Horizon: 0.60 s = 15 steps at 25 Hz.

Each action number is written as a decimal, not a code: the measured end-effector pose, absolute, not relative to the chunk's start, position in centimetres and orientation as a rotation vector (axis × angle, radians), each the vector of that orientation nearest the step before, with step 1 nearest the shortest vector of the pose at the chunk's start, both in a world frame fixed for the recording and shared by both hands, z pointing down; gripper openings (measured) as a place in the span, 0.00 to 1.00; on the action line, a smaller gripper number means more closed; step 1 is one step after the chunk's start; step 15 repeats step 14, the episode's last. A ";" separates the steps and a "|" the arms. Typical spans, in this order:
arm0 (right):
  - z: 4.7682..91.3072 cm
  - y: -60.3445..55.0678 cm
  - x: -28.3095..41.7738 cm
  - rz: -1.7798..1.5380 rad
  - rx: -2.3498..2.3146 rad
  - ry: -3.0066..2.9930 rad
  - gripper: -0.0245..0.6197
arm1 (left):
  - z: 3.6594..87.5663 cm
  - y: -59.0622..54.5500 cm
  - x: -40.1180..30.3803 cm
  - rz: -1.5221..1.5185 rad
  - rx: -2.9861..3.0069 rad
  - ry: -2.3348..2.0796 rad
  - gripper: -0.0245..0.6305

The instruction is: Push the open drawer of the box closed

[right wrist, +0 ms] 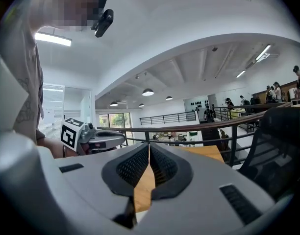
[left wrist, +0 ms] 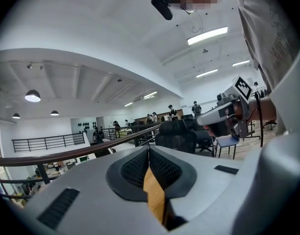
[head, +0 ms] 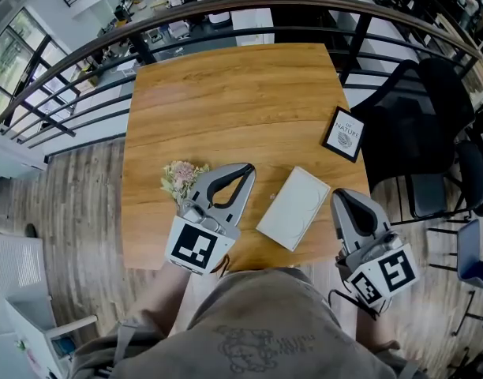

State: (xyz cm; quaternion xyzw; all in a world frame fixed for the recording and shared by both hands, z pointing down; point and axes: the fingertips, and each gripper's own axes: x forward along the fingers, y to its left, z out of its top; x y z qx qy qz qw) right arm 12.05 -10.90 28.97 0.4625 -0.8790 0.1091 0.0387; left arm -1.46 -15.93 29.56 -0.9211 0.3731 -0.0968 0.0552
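Head view showed the flat white rectangular box [head: 294, 208] lying on the wooden desk [head: 226, 101] near its front edge, between both claws. Left claw [head: 247, 167] was clenched and empty, beside a small dried flower bunch [head: 181, 177]. Right claw [head: 340, 197] was clenched and empty too, just beside the box.

I see the white box [head: 294, 208] lying flat on the table [head: 226, 93], turned diagonally (near edge). Its outline reads as one plain rectangle.
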 end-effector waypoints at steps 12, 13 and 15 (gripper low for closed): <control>30.5 -10.6 11.6 0.350 1.381 -2.668 0.09 | 31.3 -14.9 -1.8 -0.384 -2.776 1.147 0.07; 30.5 -10.6 11.6 0.348 1.381 -2.669 0.09 | 31.1 -15.1 -1.8 -0.368 -2.776 1.155 0.07; 30.5 -10.6 11.6 0.347 1.381 -2.669 0.09 | 30.8 -15.2 -1.9 -0.352 -2.777 1.164 0.07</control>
